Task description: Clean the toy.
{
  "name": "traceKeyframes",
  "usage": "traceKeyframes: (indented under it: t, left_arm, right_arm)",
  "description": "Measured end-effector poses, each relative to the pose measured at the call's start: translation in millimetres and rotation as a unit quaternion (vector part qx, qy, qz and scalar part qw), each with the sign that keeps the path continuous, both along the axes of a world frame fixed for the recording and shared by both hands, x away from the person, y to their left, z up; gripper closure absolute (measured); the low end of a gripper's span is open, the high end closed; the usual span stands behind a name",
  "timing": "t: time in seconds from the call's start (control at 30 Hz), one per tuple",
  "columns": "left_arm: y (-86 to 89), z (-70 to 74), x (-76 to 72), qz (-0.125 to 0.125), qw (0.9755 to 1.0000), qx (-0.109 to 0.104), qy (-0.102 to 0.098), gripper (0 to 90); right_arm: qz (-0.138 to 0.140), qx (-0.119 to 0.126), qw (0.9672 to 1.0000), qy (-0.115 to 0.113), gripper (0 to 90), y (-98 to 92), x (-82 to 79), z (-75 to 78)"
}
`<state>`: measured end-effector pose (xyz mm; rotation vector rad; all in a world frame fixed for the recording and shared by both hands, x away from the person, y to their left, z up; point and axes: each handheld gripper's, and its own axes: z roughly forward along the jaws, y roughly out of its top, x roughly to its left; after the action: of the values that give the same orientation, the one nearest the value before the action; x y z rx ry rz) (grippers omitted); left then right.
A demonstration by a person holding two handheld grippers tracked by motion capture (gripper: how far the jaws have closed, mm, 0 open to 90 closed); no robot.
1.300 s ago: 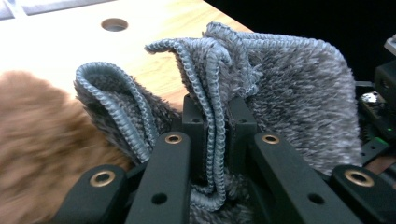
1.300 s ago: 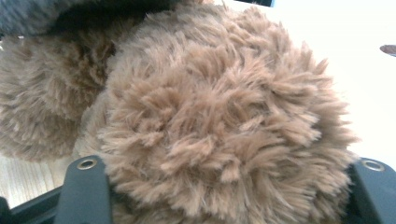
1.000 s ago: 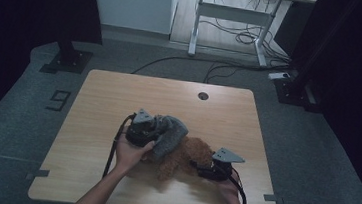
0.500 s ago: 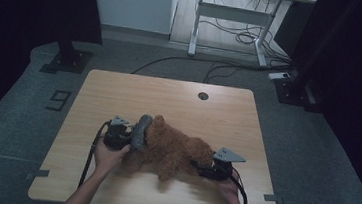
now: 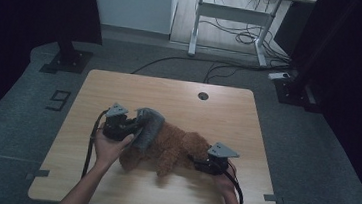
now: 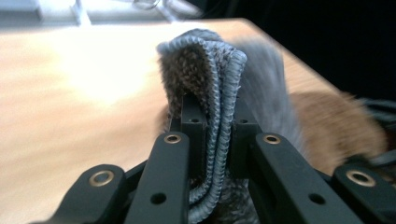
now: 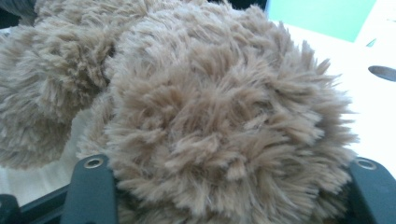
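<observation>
— While the left gripper [image 5: 134,127] pinches a folded grey knitted garment [image 6: 210,93], where is the toy?

— That shaggy brown plush bear [image 5: 169,146] lies on the pale wooden table [image 5: 179,97], garment at its left end. The right gripper [image 5: 198,163], jaws just closing, hugs its right end. A "9" [image 5: 58,100] marks the grey floor left of the bear.

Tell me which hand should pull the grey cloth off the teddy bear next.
Left, probably. The left gripper is already shut on the grey cloth, while the right gripper is busy holding the teddy bear at its far end.
</observation>
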<state>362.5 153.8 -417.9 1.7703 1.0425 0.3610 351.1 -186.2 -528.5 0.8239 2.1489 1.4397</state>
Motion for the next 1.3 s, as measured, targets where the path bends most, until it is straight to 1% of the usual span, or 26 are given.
traceKeyframes:
  t: [0.03,0.07,0.1,0.17,0.2,0.23,0.27,0.33,0.37,0.43,0.47,0.53,0.57,0.6,0.67,0.77,0.87,0.9,0.93,1.0,1.03,1.07,1.1,1.17,1.23,1.3]
  left_arm:
    - [-6.8,5.1,0.4,-0.008,0.9999,-0.005,-0.007,80.1]
    - [-14.3,8.9,1.5,-0.013,0.9998,-0.005,-0.013,80.1]
    - [-22.2,11.1,3.8,-0.019,0.9997,-0.001,-0.014,80.1]
    - [-37.4,10.0,10.6,-0.027,0.9995,0.013,-0.011,80.0]
    - [-45.2,6.0,16.1,-0.028,0.9993,0.025,-0.005,80.0]
    - [-48.5,2.6,19.9,-0.029,0.9991,0.032,0.003,79.9]
    - [-52.1,-4.6,25.9,-0.029,0.9987,0.037,0.018,79.9]
    - [-53.4,-14.9,31.0,-0.028,0.9985,0.036,0.031,79.9]
    - [-52.3,-20.3,32.2,-0.03,0.9985,0.033,0.033,80.0]
    - [-49.5,-24.8,31.4,-0.033,0.9986,0.026,0.034,80.3]
    - [-47.8,-27.0,29.3,-0.035,0.9985,0.021,0.036,80.4]
    - [-47.5,-32.1,23.5,-0.036,0.9986,0.021,0.033,80.7]
    - [-47.5,-34.1,20.9,-0.036,0.9987,0.019,0.031,80.9]
    - [-47.2,-36.1,18.1,-0.037,0.9988,0.018,0.028,80.9]
    - [-45.2,-43.0,8.0,-0.035,0.9992,0.005,0.017,81.0]
    - [-42.1,-50.7,-4.4,-0.035,0.9993,-0.009,0.007,81.1]
    - [-37.1,-55.8,-15.8,-0.037,0.9991,-0.021,0.003,81.2]
    - [-36.1,-56.4,-18.9,-0.036,0.9991,-0.022,0.002,81.3]
    - [-35.4,-57.0,-21.8,-0.036,0.9991,-0.022,0.001,81.3]
    - [-33.6,-58.5,-27.0,-0.038,0.999,-0.023,-0.001,81.2]
    - [-33.1,-59.3,-28.9,-0.038,0.999,-0.024,-0.001,81.2]
    - [-31.9,-60.7,-31.9,-0.039,0.9989,-0.025,-0.002,81.2]
    - [-30.8,-62.0,-34.1,-0.04,0.9989,-0.025,-0.003,81.2]
    - [-29.2,-63.8,-37.8,-0.041,0.9988,-0.028,-0.005,81.1]
    - [-27.2,-64.4,-41.0,-0.039,0.9987,-0.033,-0.004,81.1]
    - [-25.7,-60.1,-43.4,-0.037,0.9985,-0.041,0.002,80.7]
  right_arm:
    - [0.001,-0.003,1.0,-0.004,34.7,0.8,1.0,0.4]
    - [0.002,-0.007,0.9999,-0.011,34.7,1.8,1.3,0.5]
    - [0.005,-0.013,0.9997,-0.021,34.7,2.8,1.2,0.7]
    - [0.007,-0.023,0.9991,-0.036,34.6,4.7,0.8,1.5]
    - [0.007,-0.029,0.9987,-0.041,34.7,5.0,0.7,2.0]
    - [0.007,-0.028,0.9987,-0.042,34.6,5.0,0.6,1.7]
    - [0.007,-0.026,0.9988,-0.041,34.5,4.8,0.8,1.4]
    - [0.007,-0.021,0.9992,-0.034,33.7,3.8,0.9,1.0]
    - [0.006,-0.02,0.9993,-0.032,32.7,3.1,1.0,0.9]
    - [0.002,-0.01,0.9997,-0.024,26.9,2.7,1.4,0.3]
    - [-0.001,-0.005,0.9998,-0.021,23.9,2.8,1.4,0.2]
    - [-0.017,0.01,0.9998,-0.006,16.6,2.6,0.3,0.2]
    - [-0.021,0.023,0.9994,0.012,13.4,1.4,0.3,1.0]
    - [-0.024,0.028,0.9991,0.022,12.4,0.5,-0.1,1.5]
    - [-0.027,0.038,0.9981,0.04,9.5,-1.8,-3.2,2.6]
    - [-0.03,0.043,0.9972,0.054,6.4,-2.8,-9.8,3.4]
    - [-0.033,0.041,0.9961,0.07,3.9,-3.5,-12.8,2.3]
    - [-0.037,0.039,0.9952,0.082,2.3,-3.1,-12.8,1.2]
    - [-0.041,0.036,0.9943,0.092,0.8,-2.7,-12.6,0.2]
    - [-0.041,0.022,0.9939,0.1,0.0,-1.4,-12.3,-3.0]
    - [-0.041,0.014,0.9929,0.111,0.0,-1.2,-11.8,-6.1]
    - [-0.04,0.015,0.9922,0.117,0.0,-1.7,-11.4,-7.7]
    - [-0.036,0.018,0.9921,0.118,2.7,-3.1,-11.6,-9.1]
    - [-0.026,0.017,0.9931,0.113,8.8,-4.0,-12.9,-9.2]
    - [-0.017,0.009,0.9948,0.1,16.4,-2.9,-15.1,-9.0]
    - [-0.013,0.002,0.9965,0.082,23.0,-1.5,-17.1,-8.4]
